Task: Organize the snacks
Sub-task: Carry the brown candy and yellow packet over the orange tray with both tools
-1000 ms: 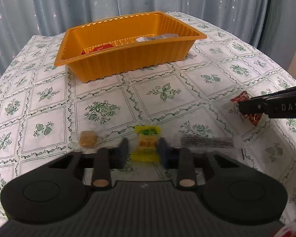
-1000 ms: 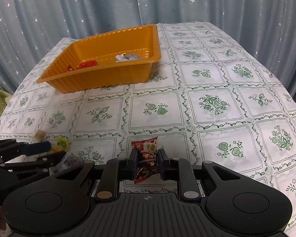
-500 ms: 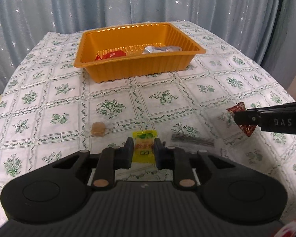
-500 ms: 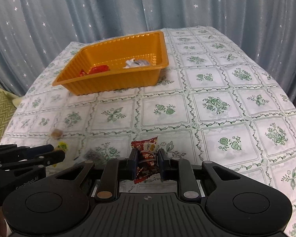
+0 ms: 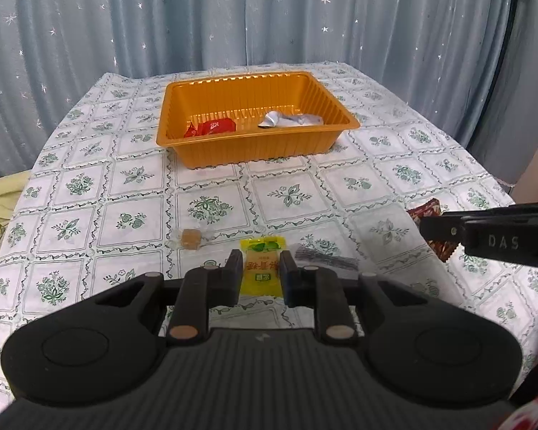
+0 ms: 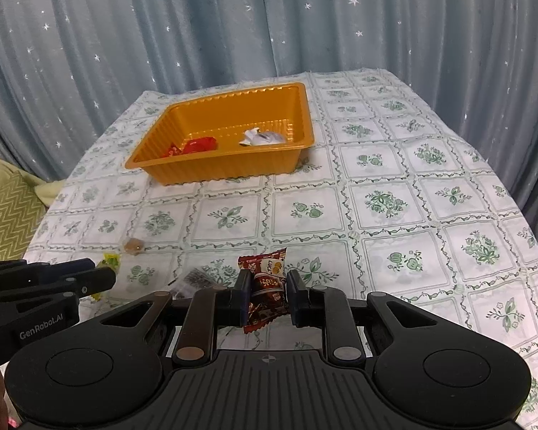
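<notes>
— Orange ribbed plastic tray (image 5: 256, 143): how best to carry to it?

— Keep both pinches firm, travel level above its near rim, release only once over the tray floor.

— What grips what?

— Left gripper (image 5: 261, 275) pinches the yellow sachet with green print (image 5: 261, 268); right gripper (image 6: 268, 292) pinches the brown crinkled snack packet (image 6: 265, 286). Both sit well short of the tray, each packet between its fingers.

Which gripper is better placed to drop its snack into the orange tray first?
Left, slightly: the orange plastic tray sits straight ahead of the left gripper holding the yellow packet; from the right gripper it lies off-centre.
</notes>
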The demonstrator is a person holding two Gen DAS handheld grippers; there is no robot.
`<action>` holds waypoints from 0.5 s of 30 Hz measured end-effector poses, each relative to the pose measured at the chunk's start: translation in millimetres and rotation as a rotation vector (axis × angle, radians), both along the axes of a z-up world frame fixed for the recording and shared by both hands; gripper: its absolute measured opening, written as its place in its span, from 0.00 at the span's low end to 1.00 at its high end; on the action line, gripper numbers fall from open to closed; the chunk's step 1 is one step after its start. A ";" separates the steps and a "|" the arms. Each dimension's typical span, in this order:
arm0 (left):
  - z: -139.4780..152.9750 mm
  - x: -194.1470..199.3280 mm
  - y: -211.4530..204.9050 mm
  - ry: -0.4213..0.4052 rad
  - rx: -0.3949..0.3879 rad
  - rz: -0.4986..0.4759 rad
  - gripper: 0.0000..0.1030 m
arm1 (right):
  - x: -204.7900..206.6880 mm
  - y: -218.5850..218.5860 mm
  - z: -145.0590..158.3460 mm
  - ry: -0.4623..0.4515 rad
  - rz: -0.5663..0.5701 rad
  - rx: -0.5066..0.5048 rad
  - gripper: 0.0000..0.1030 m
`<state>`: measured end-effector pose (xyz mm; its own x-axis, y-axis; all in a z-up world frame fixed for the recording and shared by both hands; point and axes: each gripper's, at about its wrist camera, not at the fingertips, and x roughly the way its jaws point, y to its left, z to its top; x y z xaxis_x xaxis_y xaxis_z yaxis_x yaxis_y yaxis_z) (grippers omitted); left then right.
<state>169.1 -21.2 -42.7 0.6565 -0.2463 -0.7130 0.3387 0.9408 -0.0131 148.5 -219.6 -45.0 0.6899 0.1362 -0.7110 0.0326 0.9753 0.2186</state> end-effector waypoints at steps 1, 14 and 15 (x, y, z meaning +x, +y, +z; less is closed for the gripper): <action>1.6 -1.2 -0.1 -0.002 -0.002 0.001 0.19 | -1.5 0.5 1.5 -0.001 0.002 -0.001 0.21; 17.2 5.7 2.7 -0.018 -0.024 0.003 0.19 | -2.3 -0.3 12.6 0.000 0.005 -0.017 0.21; 19.1 8.2 2.9 -0.022 -0.025 0.004 0.19 | -0.4 -0.5 13.4 0.002 0.005 -0.020 0.21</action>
<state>177.2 -18.2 -23.5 0.6730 -0.2614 -0.6919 0.3357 0.9415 -0.0292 148.1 -220.2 -31.6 0.6881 0.1259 -0.7146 0.0279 0.9795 0.1994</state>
